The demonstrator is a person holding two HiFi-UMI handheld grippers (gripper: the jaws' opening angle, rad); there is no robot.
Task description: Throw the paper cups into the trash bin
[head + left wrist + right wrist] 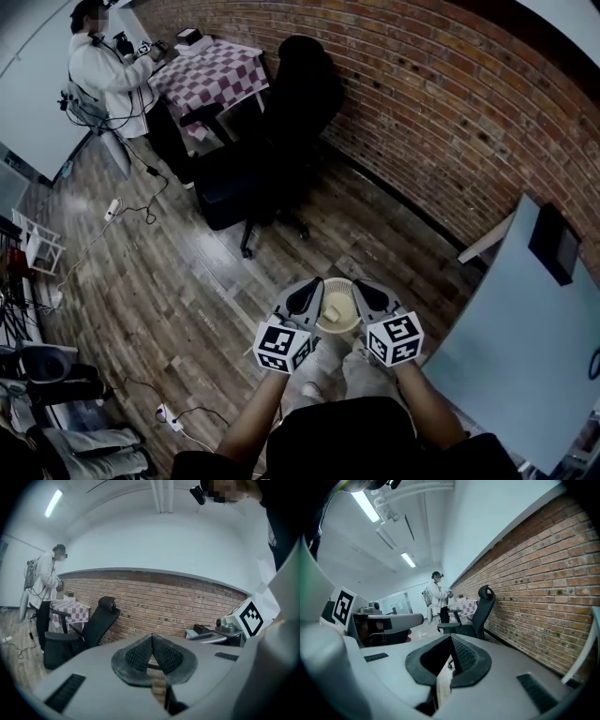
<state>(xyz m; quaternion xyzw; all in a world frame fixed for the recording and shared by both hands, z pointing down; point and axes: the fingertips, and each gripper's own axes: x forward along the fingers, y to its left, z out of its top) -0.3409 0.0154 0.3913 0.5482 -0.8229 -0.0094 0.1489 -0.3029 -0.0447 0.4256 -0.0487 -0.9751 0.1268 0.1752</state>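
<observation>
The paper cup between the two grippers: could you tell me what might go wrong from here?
1. The left gripper and right gripper each seem to pinch only the thin rim of the paper cup; pulling apart could tear or drop it.
2. No trash bin is in view, so the carry may be long.
3. The office chair and power strip on the floor could trip the person.

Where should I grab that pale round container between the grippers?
The pale round container is probably best pinched at its rim, from above: it stands upright with its mouth open upward, so one jaw goes inside the wall, one outside.
</observation>
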